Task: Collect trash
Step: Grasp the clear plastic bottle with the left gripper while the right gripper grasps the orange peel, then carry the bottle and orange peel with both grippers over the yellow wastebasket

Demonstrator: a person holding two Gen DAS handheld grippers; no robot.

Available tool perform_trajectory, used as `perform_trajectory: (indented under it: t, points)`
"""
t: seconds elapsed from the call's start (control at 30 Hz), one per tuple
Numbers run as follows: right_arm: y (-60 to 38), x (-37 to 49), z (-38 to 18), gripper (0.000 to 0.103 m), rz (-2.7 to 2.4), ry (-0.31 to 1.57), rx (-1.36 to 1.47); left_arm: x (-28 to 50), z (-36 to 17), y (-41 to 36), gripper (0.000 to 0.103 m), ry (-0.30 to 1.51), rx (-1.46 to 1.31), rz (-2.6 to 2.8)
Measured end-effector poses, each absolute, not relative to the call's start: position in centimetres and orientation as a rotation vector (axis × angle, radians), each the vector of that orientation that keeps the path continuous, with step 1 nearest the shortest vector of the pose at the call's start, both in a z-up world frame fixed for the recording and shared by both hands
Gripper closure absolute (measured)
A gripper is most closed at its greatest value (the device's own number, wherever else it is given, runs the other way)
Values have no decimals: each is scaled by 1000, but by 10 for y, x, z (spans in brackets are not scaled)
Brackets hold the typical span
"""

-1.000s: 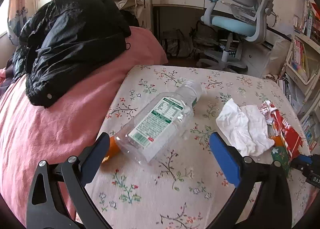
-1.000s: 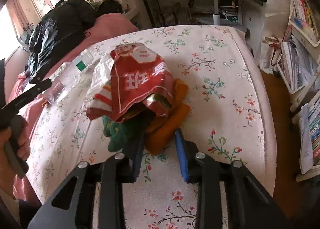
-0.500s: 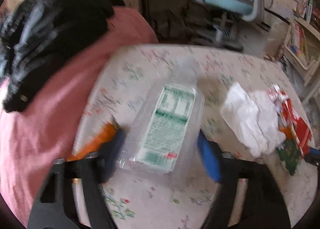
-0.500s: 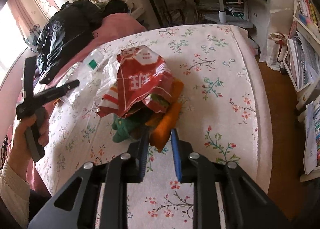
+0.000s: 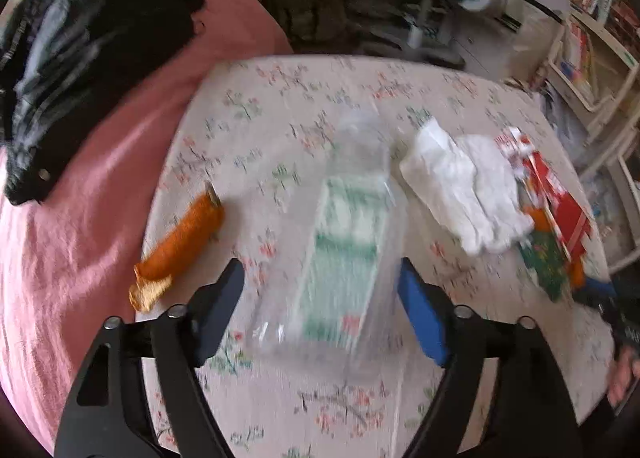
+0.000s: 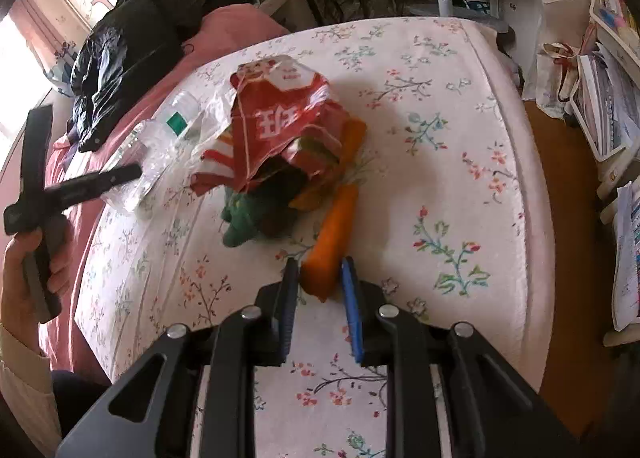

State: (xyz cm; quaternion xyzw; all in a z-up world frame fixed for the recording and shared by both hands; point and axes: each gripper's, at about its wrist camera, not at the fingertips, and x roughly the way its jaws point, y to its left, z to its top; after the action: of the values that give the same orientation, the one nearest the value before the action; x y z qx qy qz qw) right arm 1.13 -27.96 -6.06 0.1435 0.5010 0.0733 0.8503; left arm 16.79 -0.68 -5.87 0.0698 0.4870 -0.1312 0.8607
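Right wrist view: floral bedspread (image 6: 460, 129), pink blanket (image 6: 236, 23), wooden floor (image 6: 572, 217).

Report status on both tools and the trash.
Left tool open, straddling clear bottle, not clamped. Right tool shut on orange wrapper. Second orange wrapper, tissue, red bag loose on bed.

A clear plastic bottle (image 5: 344, 242) with a green label lies on its side between the left gripper's (image 5: 320, 298) spread fingers. An orange wrapper (image 6: 334, 246) is pinched by the right gripper (image 6: 318, 282); white tissue (image 5: 464, 193) and a red packet (image 6: 280, 113) lie beyond.
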Motion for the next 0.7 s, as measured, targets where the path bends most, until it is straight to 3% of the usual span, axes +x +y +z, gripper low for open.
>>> perform_trajectory:
  t: [0.13, 0.2, 0.23, 0.57, 0.7]
  points:
    - [-280, 11, -60, 80, 169, 1063, 326, 172, -67, -22, 23, 993, 171, -249]
    - [-283, 11, -61, 80, 188, 1071, 367, 172, -71, -27, 46, 1006, 189, -265]
    - [-285, 10, -62, 80, 205, 1075, 401, 171, -71, -27, 49, 1016, 175, -279]
    - [-263, -20, -41, 81, 372, 1022, 501, 128, -32, 11, 50, 946, -84, -333]
    - [-242, -36, -27, 81, 445, 981, 456, 89, -27, 10, 49, 925, -60, -340]
